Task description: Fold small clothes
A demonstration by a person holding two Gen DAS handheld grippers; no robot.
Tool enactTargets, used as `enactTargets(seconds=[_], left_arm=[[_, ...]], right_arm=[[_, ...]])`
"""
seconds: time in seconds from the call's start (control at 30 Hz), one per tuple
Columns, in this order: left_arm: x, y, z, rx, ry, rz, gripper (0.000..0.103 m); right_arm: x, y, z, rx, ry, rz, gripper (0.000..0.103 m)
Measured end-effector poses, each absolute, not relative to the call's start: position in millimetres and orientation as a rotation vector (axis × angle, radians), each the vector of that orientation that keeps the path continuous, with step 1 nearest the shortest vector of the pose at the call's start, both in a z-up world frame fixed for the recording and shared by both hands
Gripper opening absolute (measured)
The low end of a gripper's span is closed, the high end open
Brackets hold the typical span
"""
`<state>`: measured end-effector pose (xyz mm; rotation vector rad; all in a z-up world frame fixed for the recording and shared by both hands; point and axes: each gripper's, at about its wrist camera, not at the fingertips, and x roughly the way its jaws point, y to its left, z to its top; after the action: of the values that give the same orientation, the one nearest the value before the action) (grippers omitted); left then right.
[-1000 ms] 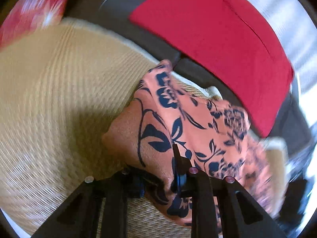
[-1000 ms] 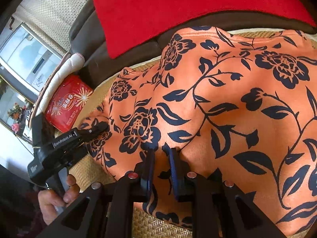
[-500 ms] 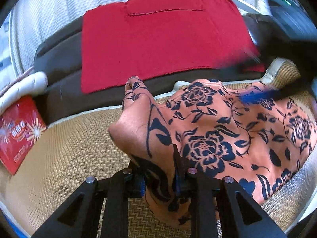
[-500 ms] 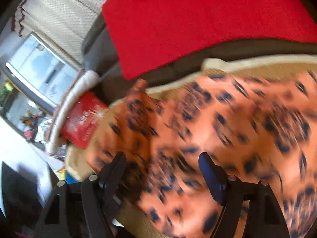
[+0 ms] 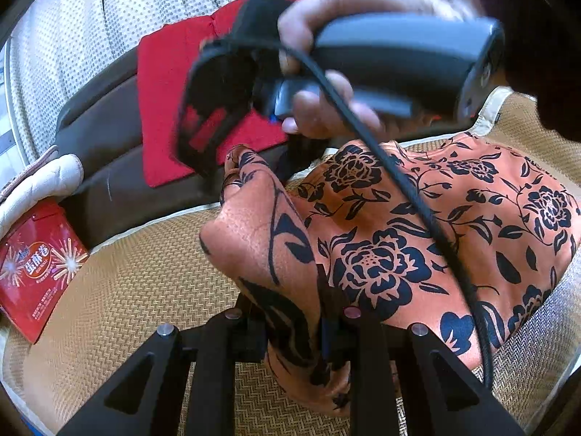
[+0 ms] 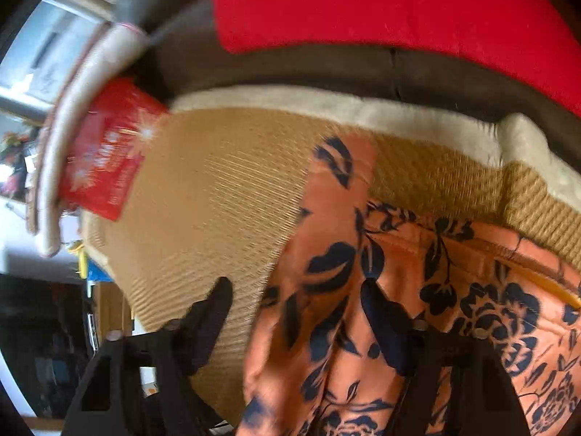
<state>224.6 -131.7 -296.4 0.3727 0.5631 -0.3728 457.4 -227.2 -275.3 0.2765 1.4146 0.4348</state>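
1. Nearest us in the left wrist view, our left tongs [image 5: 290, 330] are nearly closed, pinching a raised fold of the garment [image 5: 417, 247], an orange cloth printed with dark blue roses and leaves. This grip looks the same as a second ago.

2. In the right wrist view, our right tongs [image 6: 294, 312] have let go of the spot they pinched a second ago. Their jaws sprang wide and have just been closing again. They now stand partly apart, straddling a narrow strip of the cloth without visibly pressing on it. The picture is blurred.

3. We judge this a re-grip: the right side is taking a new hold farther along the edge, while the left anchors the fold. The fold itself is not finished.

4. The garment lies spread on a woven straw mat [image 5: 120, 290] covering a sofa seat, reaching to the mat's far edge.

5. Above it, in the left view, a hand [image 5: 326, 109] holds the right tongs' dark handle, a black cable [image 5: 417, 196] trailing across the cloth.

6. At the mat's left edge lies a red box [image 5: 32, 269] with starburst art and Chinese characters, too small to read reliably.

7. Farthest back, a red cushion [image 6: 381, 7] rests on the brown sofa [image 5: 101, 138].
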Motion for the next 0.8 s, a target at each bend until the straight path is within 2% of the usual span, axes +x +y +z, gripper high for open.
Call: enactTargets(seconds=[0.03, 0.1, 0.3, 0.57, 0.67, 0.8], left_arm=[[224, -130, -296, 0.370, 0.564, -0.378, 0.021], [225, -130, -294, 0.355, 0.566, -0.396, 0.021], [202, -148, -272, 0.322, 0.473, -0.538, 0.021], [166, -215, -232, 0.200, 0.363, -0.862, 0.021], [159, -257, -234, 0.186, 0.389, -0.963, 0.022], [158, -297, -248, 0.204, 0.473, -1.058, 0.028]], right_arm=[[456, -225, -281, 0.260, 1.432, 0.448, 0.022], [445, -226, -281, 0.208, 1.392, 0.444, 0.016], [394, -286, -245, 0.331, 1.138, 0.416, 0.015], [274, -432, -213, 0.563, 0.776, 0.271, 0.015], [249, -476, -220, 0.633, 0.712, 0.233, 0.015], [248, -519, -245, 0.662, 0.732, 0.147, 0.015]])
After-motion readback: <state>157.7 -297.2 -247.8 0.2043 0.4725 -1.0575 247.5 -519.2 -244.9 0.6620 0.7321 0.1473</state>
